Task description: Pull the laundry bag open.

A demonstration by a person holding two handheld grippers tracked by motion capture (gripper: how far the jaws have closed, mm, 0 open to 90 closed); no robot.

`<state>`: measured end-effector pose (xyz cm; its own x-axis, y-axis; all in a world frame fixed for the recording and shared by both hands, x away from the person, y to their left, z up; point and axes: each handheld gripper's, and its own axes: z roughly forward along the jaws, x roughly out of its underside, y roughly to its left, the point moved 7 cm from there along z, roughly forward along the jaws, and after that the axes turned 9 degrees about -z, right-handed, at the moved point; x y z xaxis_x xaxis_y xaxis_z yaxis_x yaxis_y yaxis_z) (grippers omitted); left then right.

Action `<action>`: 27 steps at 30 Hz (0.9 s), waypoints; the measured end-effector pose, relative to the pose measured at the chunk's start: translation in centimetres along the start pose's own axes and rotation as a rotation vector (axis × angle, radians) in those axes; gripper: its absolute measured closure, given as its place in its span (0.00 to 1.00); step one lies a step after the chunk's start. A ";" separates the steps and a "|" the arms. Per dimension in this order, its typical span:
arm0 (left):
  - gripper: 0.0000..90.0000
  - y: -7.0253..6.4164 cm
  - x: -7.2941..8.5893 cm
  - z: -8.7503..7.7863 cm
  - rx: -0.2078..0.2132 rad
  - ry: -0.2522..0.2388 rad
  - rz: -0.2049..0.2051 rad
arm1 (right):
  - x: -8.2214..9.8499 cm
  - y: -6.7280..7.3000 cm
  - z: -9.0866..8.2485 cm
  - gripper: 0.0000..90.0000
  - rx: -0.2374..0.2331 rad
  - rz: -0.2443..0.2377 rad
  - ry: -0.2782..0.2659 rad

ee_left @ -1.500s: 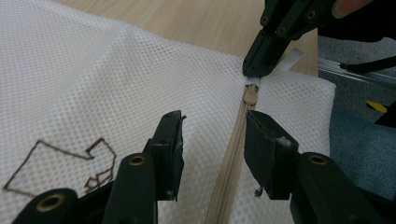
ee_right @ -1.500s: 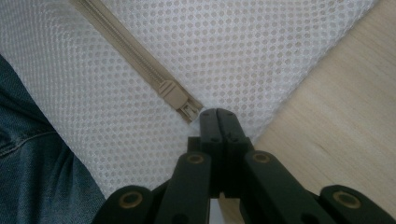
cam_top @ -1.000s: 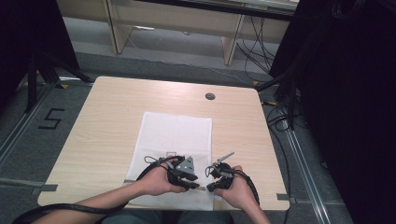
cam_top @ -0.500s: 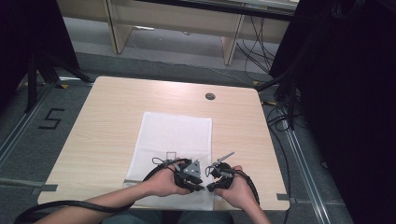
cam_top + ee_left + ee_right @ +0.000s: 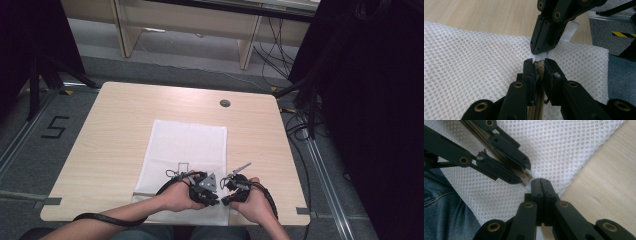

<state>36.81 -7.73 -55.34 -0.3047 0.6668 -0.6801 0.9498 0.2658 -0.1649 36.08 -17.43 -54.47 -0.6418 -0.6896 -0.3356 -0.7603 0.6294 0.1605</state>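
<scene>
Left tongs (image 5: 539, 65) clamped on the beige zipper (image 5: 539, 68) of a white mesh bag (image 5: 186, 145) on the worktop (image 5: 110, 130); right tongs (image 5: 540, 185) pinched on its white tab (image 5: 570, 32).

Too small in the high view to tell how the jaws of the left gripper (image 5: 214, 198) and right gripper (image 5: 226, 199) stand. Hidden under both hands: the near edge of the white mesh bag (image 5: 187, 145). Cut off by the bottom edge in the left gripper view: the tan zipper (image 5: 537, 103). Largely covered by the right gripper's closed jaws: the white tab (image 5: 571, 31).
</scene>
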 end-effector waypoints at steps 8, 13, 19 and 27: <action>1.00 0.1 -0.4 -0.6 -0.025 0.012 -0.007 | -0.1 -0.3 0.1 1.00 0.015 -0.016 -0.011; 0.94 0.9 -0.1 -0.7 -0.022 -0.010 -0.011 | -0.1 0.1 0.1 1.00 0.003 0.016 0.001; 0.87 0.1 -0.2 -0.6 -0.001 -0.014 0.011 | -0.1 -0.2 0.1 1.00 0.016 -0.015 -0.007; 0.84 -0.1 0.2 0.0 -0.008 0.002 0.050 | -0.1 0.1 0.0 1.00 0.000 0.020 0.002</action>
<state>36.68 -7.67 -55.49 -0.2573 0.6810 -0.6856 0.9632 0.2381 -0.1250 36.01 -17.28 -54.48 -0.6571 -0.6775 -0.3304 -0.7473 0.6430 0.1677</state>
